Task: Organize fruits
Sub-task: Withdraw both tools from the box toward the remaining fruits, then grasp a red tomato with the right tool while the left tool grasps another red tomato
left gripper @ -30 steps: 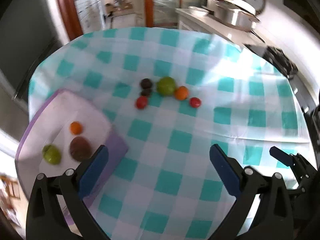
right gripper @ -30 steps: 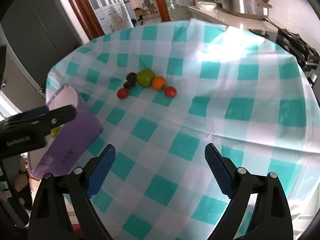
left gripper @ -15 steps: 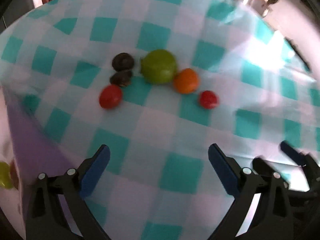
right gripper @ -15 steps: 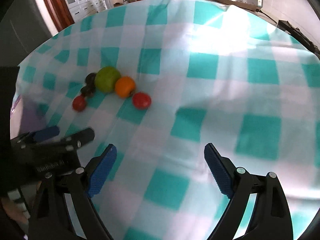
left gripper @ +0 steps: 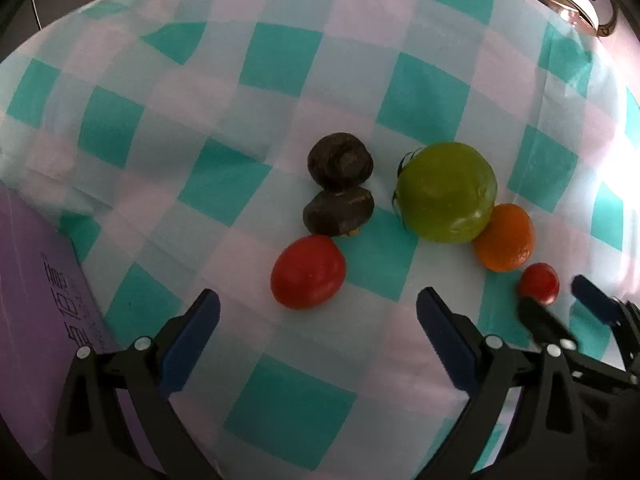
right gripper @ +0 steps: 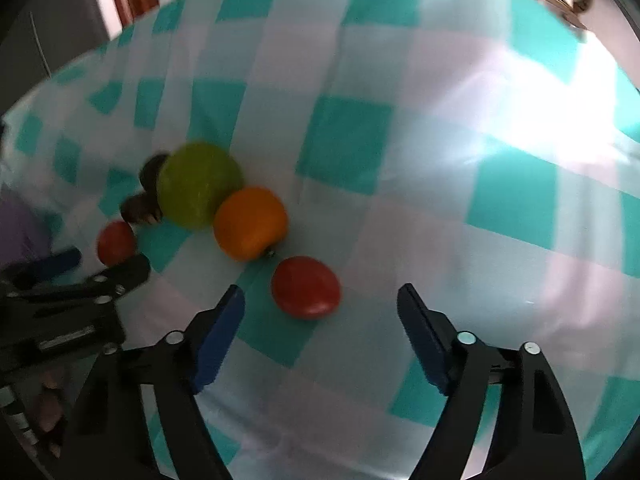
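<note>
Both grippers hang low over a teal-and-white checked tablecloth [left gripper: 280,60], each with its blue-padded jaws spread and holding nothing. A second ago they were higher, with the whole round table and kitchen in sight; now the fruit fills both views.

From the left gripper [left gripper: 318,314], a larger red tomato [left gripper: 308,272] lies just ahead of the spread jaws. Beyond it sit two dark brown fruits [left gripper: 340,184] touching each other, then a big green tomato [left gripper: 446,192] touching an orange fruit [left gripper: 506,238], and a small red tomato [left gripper: 539,282] at the row's right end.

The right gripper [right gripper: 320,306] has its jaws closing, and that small tomato lies just ahead of them, untouched. Its tips appear in the left view on either side of the small tomato.

Only the left view shows the purple tray [left gripper: 36,300] at the left edge, with printed writing; the fruit seen in it earlier is now out of frame. Only the right view shows bare cloth to the right, washed in bright glare.
</note>
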